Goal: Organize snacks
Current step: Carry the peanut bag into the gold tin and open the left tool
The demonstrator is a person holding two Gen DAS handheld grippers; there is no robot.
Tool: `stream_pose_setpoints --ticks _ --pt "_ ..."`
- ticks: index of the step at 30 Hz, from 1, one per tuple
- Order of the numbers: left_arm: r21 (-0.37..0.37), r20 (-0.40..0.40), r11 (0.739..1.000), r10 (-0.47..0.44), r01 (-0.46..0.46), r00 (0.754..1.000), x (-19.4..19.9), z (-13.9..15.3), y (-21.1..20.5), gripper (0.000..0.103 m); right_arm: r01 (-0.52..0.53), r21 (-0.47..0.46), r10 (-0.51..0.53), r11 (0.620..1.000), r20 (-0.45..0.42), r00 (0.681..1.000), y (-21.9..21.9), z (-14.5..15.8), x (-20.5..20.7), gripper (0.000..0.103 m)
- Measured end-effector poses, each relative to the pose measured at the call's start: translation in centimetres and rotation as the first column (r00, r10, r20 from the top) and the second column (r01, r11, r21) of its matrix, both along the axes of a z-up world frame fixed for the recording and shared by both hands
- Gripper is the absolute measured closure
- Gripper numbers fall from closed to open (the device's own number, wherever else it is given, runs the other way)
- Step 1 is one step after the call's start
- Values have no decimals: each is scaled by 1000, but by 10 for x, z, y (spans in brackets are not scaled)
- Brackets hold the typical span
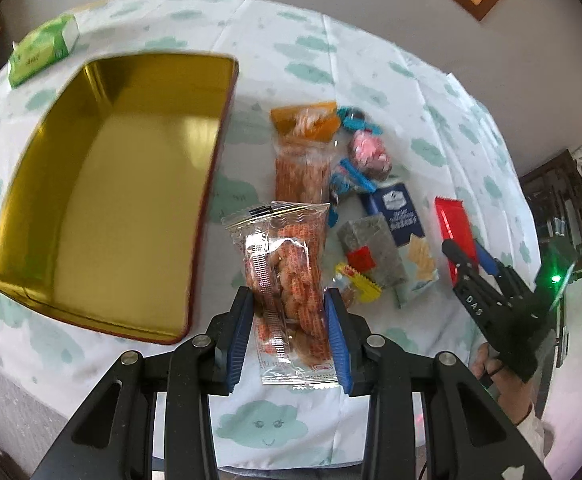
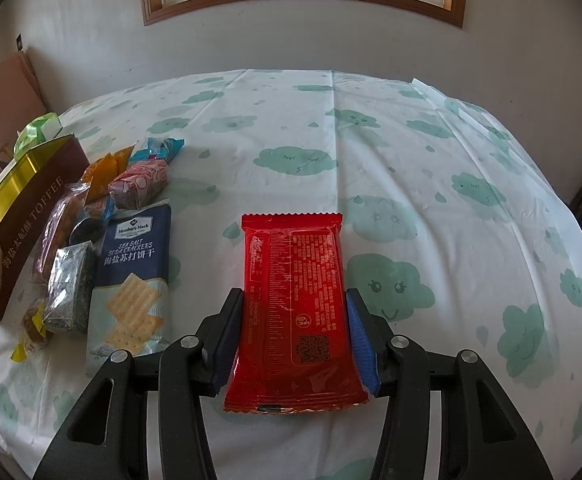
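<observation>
Two grips on: left gripper (image 1: 289, 320) pinches clear twist-snack pkt (image 1: 287, 276) just right of empty gold tin (image 1: 103, 200), presumably for loading, while right gripper (image 2: 295, 340) brackets red pkt (image 2: 293, 308) flat on tablecloth (image 2: 411, 160), pads at its edges.

Tin (image 2: 31, 216) side: "TOFFEE"; cracker pack (image 2: 133, 276): "Member's Mark", "SEA SALT SODA CRACKERS".

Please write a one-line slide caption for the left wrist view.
Left claw grips a clear snack bag beside the empty gold tin, other snacks waiting on the cloud-print cloth.
</observation>
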State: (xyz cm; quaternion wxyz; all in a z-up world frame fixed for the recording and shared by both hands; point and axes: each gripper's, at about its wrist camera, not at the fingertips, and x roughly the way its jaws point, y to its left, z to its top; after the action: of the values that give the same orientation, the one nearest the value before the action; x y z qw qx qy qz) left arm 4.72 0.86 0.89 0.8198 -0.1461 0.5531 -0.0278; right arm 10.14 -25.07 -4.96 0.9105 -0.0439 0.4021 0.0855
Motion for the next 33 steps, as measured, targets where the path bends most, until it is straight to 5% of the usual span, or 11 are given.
stream_pose_setpoints --ticks 9,14,19,33 --pt "187 139 980 46 -71 989 13 37 54 70 0 -1 0 1000 1 1000 1 0 0 51" --pt "353 111 930 62 -98 992 28 21 93 70 1 -2 -1 1000 4 1000 1 -1 0 51" --pt "428 40 902 41 -55 998 28 -4 117 70 1 -3 -1 1000 4 1000 1 -1 0 51" --pt "399 2 917 -9 8 1000 24 -31 115 76 1 -6 -1 1000 4 1000 2 -1 0 51"
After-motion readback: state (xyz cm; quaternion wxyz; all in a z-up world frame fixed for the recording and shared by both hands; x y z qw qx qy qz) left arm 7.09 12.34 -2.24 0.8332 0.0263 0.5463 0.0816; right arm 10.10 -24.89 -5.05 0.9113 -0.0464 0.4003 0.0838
